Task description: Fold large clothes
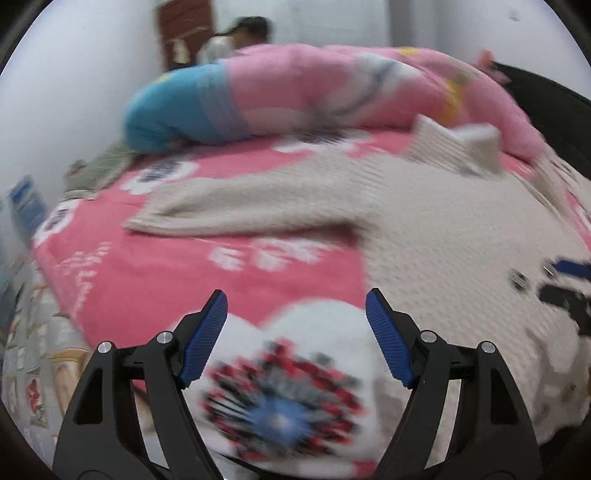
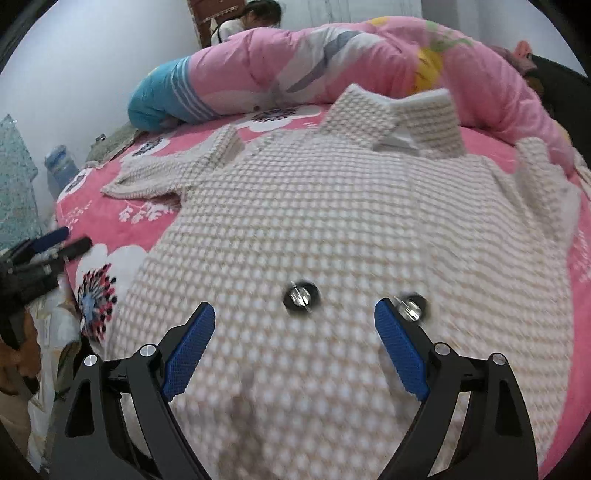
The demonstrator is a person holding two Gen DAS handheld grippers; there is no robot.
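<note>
A large cream waffle-knit shirt (image 1: 424,206) (image 2: 314,221) lies spread flat on the pink flowered bed sheet (image 1: 166,266) (image 2: 110,221), collar (image 2: 399,114) at the far end. One sleeve (image 1: 229,206) (image 2: 147,181) stretches left. Two dark buttons (image 2: 301,295) sit low on its front. My left gripper (image 1: 296,295) (image 2: 55,240) hovers open over the sheet's flower print, left of the shirt's hem, holding nothing. My right gripper (image 2: 294,304) stands open just above the shirt's lower front, empty; it shows blurred at the right edge (image 1: 565,280) of the left wrist view.
A rolled pink and blue quilt (image 1: 295,92) (image 2: 314,62) lies along the far side of the bed. A person (image 1: 236,37) (image 2: 255,18) sits behind it by the wall. The bed's near-left edge drops to a patterned floor (image 1: 33,369). A water jug (image 2: 59,166) stands at left.
</note>
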